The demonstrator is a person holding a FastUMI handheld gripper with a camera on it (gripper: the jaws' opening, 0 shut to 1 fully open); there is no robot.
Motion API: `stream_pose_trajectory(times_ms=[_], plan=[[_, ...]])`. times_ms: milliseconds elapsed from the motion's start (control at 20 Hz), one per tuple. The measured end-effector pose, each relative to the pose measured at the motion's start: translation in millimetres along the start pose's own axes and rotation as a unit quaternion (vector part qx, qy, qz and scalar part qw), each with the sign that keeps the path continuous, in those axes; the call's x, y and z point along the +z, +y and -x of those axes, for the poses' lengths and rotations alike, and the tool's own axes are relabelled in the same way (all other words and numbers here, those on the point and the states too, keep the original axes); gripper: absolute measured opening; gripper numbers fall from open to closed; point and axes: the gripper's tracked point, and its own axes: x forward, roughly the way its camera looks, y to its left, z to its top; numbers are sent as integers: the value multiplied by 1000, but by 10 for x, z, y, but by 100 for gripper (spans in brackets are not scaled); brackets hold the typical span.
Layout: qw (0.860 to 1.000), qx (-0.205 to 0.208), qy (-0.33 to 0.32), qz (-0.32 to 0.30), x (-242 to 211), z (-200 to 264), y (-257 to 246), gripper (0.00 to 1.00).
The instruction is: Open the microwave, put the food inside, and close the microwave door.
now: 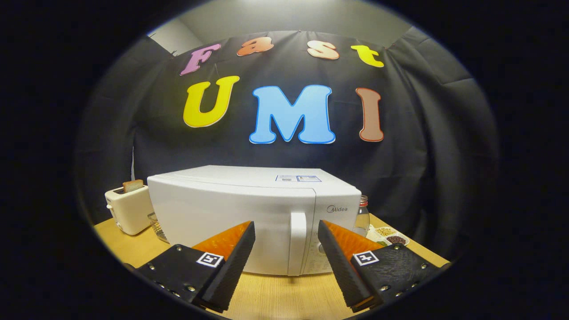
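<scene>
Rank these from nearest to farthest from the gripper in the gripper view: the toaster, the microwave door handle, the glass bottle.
The gripper is open.
1. Microwave door handle, just ahead between the fingers.
2. Glass bottle, behind the microwave's right side.
3. Toaster, left of the microwave, farther back.

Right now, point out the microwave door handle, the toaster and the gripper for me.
microwave door handle (297, 242): gripper view, middle of the upright white bar.
toaster (130, 209): gripper view, its front side wall, left of the microwave.
gripper (286, 229): gripper view, midway between its open fingertips, ahead of the handle.
</scene>
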Motion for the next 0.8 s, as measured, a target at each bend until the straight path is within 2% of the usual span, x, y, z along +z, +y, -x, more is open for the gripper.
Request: stream_pose_trajectory(times_ms=[400,550,650,700,800], plan=[[999,-35,5,14,-361,-427,-244,87],[1000,-15,9,-8,-439,-510,-207,83],[1000,-17,-4,7,-421,-508,-188,74],[1000,-23,-4,20,-437,-516,-201,65],[1000,-5,4,18,-476,-529,-141,48]])
